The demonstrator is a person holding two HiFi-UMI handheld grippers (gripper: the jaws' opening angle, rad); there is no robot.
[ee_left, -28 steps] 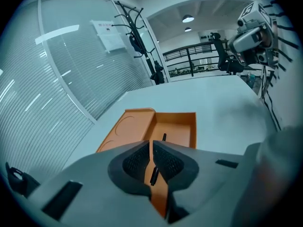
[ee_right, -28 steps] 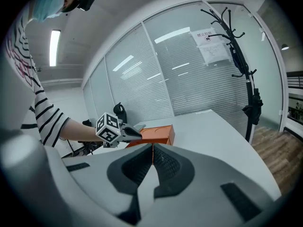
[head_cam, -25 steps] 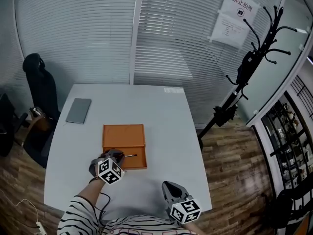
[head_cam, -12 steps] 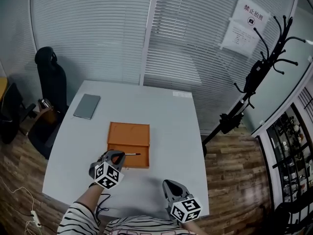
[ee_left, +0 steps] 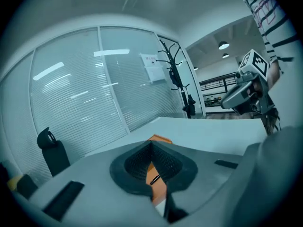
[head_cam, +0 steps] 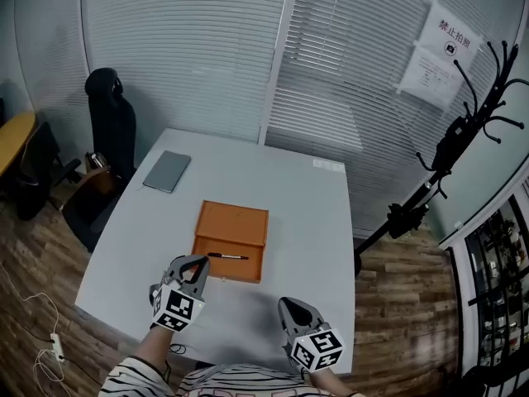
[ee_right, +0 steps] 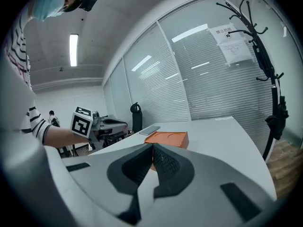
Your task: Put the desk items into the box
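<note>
Pen [head_cam: 227, 256] now lies on box [head_cam: 235, 226]; white table [head_cam: 306, 213], blinds [head_cam: 190, 56].

The box [head_cam: 231, 240] is showing plain orange, and the thin pen [head_cam: 227, 256] is showing black. The surface [head_cam: 306, 213] is looking pale grey-white, and the flat slab [head_cam: 167, 171] is showing mid grey. The left tool [head_cam: 192, 263] and the right tool [head_cam: 289, 305] are showing grey bodies, with dark pads [ee_left: 137, 164] bearing a fine grid texture. Each is carrying a cube [head_cam: 178, 308] of black-and-white square markers. The sleeve [head_cam: 132, 377] is showing black and white stripes. The floor [head_cam: 33, 246] is showing brown wood planks. The blinds [head_cam: 190, 56] are running in fine pale horizontal lines. The chair [head_cam: 111, 126] and the coat stand [head_cam: 450, 155] are showing black, and the notices [head_cam: 438, 48] are showing white with dark print.
</note>
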